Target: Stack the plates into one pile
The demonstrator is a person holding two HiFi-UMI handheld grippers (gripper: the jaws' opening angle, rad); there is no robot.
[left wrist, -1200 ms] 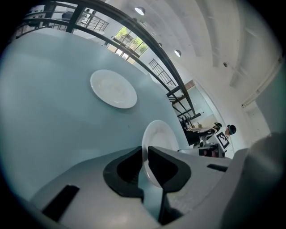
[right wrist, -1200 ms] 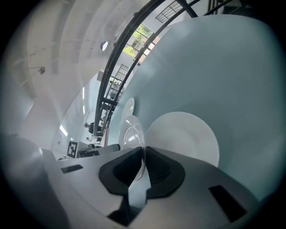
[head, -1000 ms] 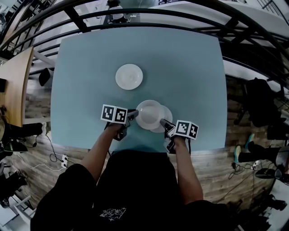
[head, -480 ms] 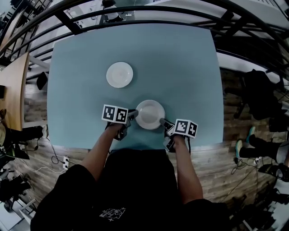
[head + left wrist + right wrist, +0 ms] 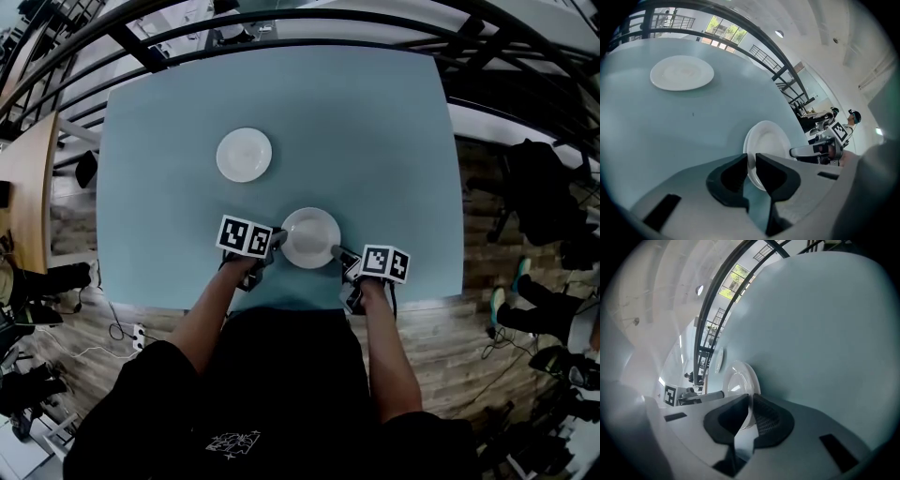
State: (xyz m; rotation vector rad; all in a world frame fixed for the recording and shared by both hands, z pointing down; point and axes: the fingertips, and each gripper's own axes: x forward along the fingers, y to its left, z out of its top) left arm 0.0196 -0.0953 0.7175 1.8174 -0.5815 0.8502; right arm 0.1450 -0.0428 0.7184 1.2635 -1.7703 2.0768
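Note:
A white plate sits near the front edge of the blue-green table, held by its rim from both sides. It lies squarely over a second plate, of which only a thin rim shows. My left gripper clasps its left rim, jaws just opening with the rim still between the pads. My right gripper is shut on the right rim. Another white plate lies alone further back on the left, also seen in the left gripper view.
Black metal railings curve round the table's far side. A wooden floor with cables and dark bags surrounds the table. The person's arms reach in over the front edge.
The plate held by both grippers has shifted right and slightly nearer. The second plate that stuck out at its lower right is now covered by it.

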